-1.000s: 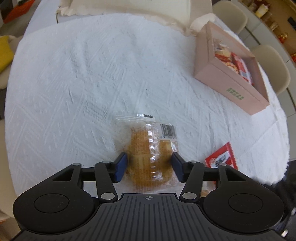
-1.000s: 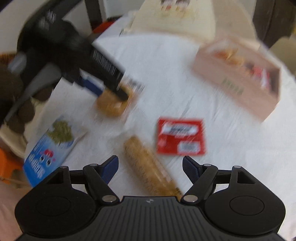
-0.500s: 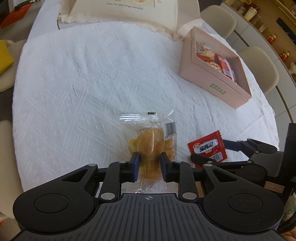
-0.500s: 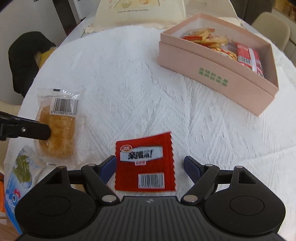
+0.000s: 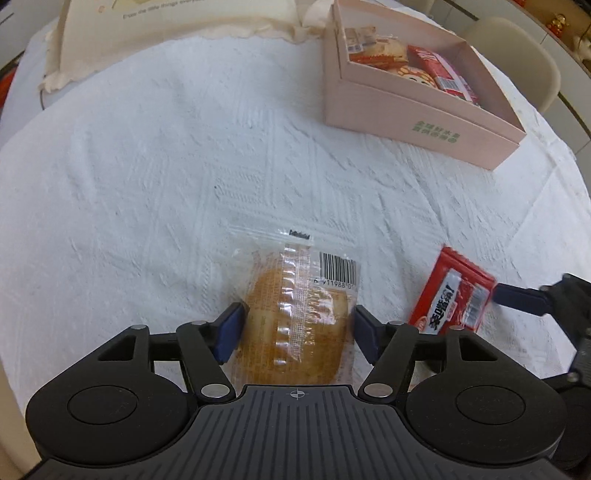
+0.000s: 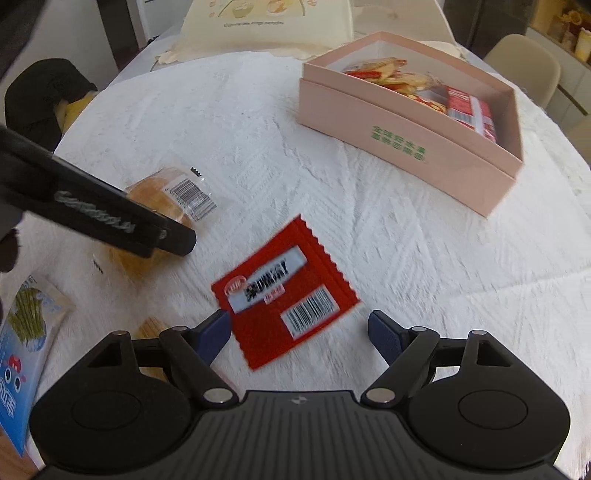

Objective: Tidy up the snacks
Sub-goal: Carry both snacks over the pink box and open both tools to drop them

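The clear cake wrapper [image 5: 295, 306] bears a barcode with digits "6 911988 0". The pink box [image 5: 424, 122], at two o'clock from it, carries two lines of green print too small to read. The red packet [image 6: 284, 295] shows blurred white-label characters and a barcode.

A round table [image 5: 129, 155] under a white textured cloth [image 6: 258, 122] carried a pink box [image 5: 413, 114], a wrapped cake [image 5: 295, 314], a red packet [image 6: 288, 295], a blue-and-white bag [image 6: 22, 339] and a cream bag [image 6: 273, 26].
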The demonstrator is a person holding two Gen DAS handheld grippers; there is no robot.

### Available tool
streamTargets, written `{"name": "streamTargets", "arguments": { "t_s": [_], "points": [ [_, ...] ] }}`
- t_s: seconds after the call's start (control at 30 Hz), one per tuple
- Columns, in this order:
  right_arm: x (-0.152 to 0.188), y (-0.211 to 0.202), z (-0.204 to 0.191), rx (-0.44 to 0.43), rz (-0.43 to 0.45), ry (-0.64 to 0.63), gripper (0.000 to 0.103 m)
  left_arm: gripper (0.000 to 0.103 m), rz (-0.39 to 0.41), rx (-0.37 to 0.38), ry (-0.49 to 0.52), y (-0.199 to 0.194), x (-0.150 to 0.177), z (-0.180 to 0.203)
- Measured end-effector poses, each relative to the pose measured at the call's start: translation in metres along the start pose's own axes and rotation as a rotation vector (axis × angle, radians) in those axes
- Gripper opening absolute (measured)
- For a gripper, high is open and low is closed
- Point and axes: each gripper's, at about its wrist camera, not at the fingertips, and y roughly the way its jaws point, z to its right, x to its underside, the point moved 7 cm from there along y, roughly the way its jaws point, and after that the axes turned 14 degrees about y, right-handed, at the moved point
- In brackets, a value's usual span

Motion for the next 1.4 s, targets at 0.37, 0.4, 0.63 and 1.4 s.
{"name": "streamTargets", "arguments": {
  "t_s": [0.37, 0.4, 0.63, 1.4],
  "points": [
    [-0.015, 0.013, -0.014, -0.059, 0.023, -0.2, 0.083, 0.059, 0.016, 0.123, -0.067, -0.029, 0.032, -0.006],
    [-0.019, 0.015, -0.013, -0.076, 0.01, -0.203, 0.083, 0.059, 0.012, 0.123, -0.072, -0.031, 0.033, -0.006],
    [-0.036, -0.016, 0.01, -0.15, -0.055, -0.095, 0.06, 0.059, 0.045, 0.209, -0.017, -0.061, 0.017, 0.023],
    [-0.169, -0.091, 0.128, 0.035, 0.198, 0.3, 0.082, 0.057, 0.128, 0.476, 0.028, -0.009, -0.25, 0.009]
  ]
}}
